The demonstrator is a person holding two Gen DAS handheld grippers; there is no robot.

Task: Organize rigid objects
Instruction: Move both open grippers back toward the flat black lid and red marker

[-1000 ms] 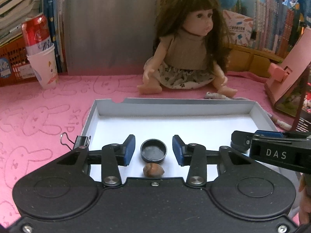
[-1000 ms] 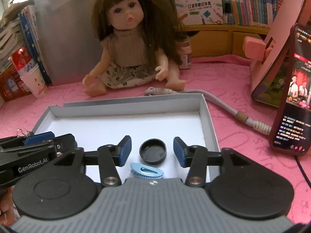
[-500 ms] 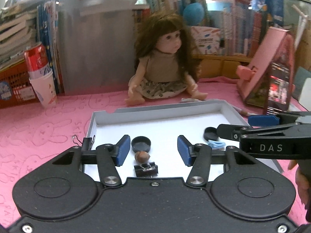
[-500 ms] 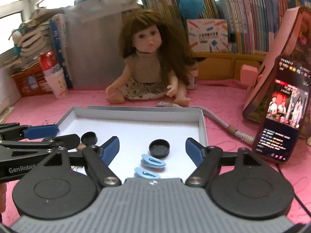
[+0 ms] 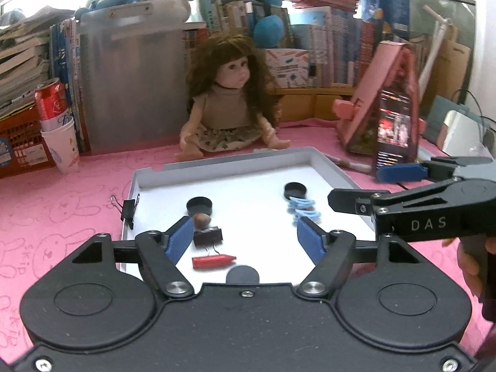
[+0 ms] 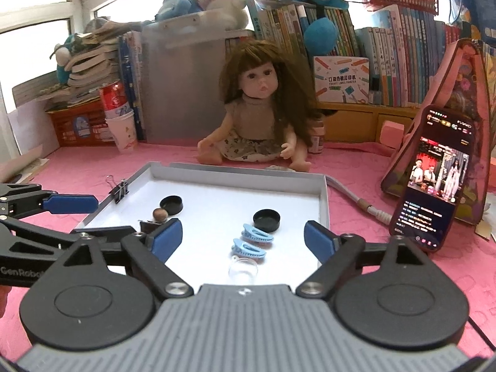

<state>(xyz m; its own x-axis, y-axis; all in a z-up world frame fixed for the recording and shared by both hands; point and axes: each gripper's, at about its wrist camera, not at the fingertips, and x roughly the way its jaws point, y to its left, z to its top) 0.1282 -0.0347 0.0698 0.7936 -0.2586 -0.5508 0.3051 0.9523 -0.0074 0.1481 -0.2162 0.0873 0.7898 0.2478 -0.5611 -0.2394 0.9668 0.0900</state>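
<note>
The white tray (image 6: 322, 204) holds the task's small things in two groups: toward its left wall a black cap (image 6: 171, 204), a brown nut (image 6: 160, 215) just in front of it, then a black binder clip (image 5: 208, 236) and a red crayon-like stick (image 5: 213, 261); toward its right wall a second black cap (image 6: 266, 220), two light-blue hair clips (image 6: 252, 241) in a row in front of it, and a clear round lid (image 6: 243, 269) nearest the camera. A dark disc (image 5: 242, 274) also lies at the tray's near edge, partly hidden. The left gripper (image 5: 245, 238) and the right gripper (image 6: 243, 238) both hang over the tray's near side, each with its jaws opening and nothing between the pads. The step in hand looks like releasing and clearing away, so the good way is to let the jaws spread fully before lifting off, keeping the blue pads above the nut and the hair clips, which would roll or slide at a nudge. The two grippers sit close beside each other over the tray, so each should leave on its own side. Another binder clip (image 6: 119, 189) is clamped to the tray's left wall; the doll (image 6: 257, 114) sits on the pink tabletop (image 6: 356, 186) behind the tray.
</note>
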